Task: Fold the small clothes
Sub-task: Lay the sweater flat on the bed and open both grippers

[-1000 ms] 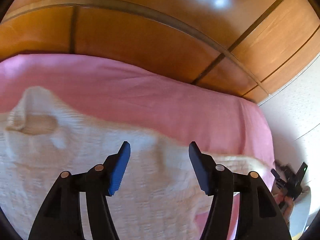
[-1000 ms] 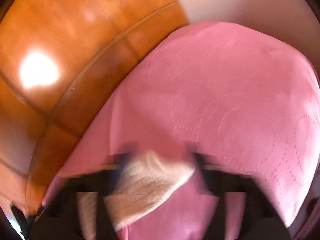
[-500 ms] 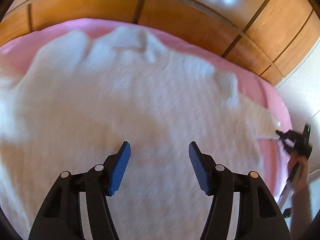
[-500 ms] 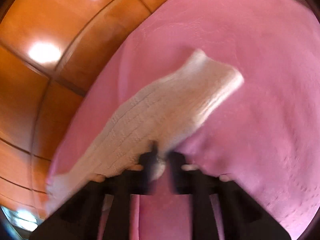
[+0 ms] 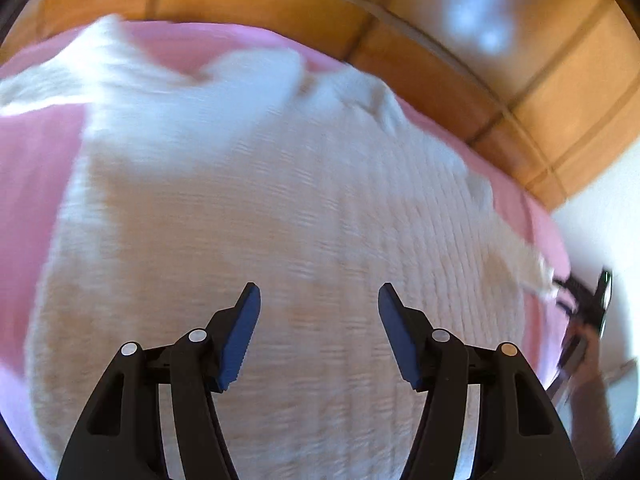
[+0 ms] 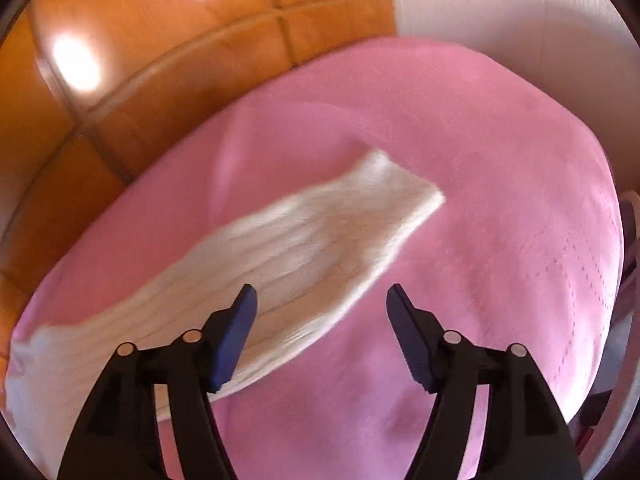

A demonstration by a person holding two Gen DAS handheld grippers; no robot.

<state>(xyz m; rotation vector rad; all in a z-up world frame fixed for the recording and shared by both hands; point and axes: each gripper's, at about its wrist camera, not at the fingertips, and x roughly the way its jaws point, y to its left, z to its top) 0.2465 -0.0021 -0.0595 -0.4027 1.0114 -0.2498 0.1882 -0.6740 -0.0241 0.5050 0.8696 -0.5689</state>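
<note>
Our left gripper (image 5: 319,300) fills the lower middle of its own view, angled downward, blue pads apart with nothing pinched. Our right gripper (image 6: 321,302) sits likewise at lower centre, its jaws opening, nothing between them. In the left view it appears blurred at far right.

The white knitted garment (image 5: 288,248) was a soft, ribbed cloth with a rough, matt weave, and its sleeve (image 6: 304,248) showed the same ribbing. Under it the pink bedcover (image 6: 500,240) was a smooth matt fabric with faint stitched dotted curves toward three o'clock. The wooden panelling (image 5: 460,60) at twelve o'clock was polished and glossy, catching bright glare. Each gripper's fingers were matt black plastic with ridged blue pads (image 5: 240,332).
</note>
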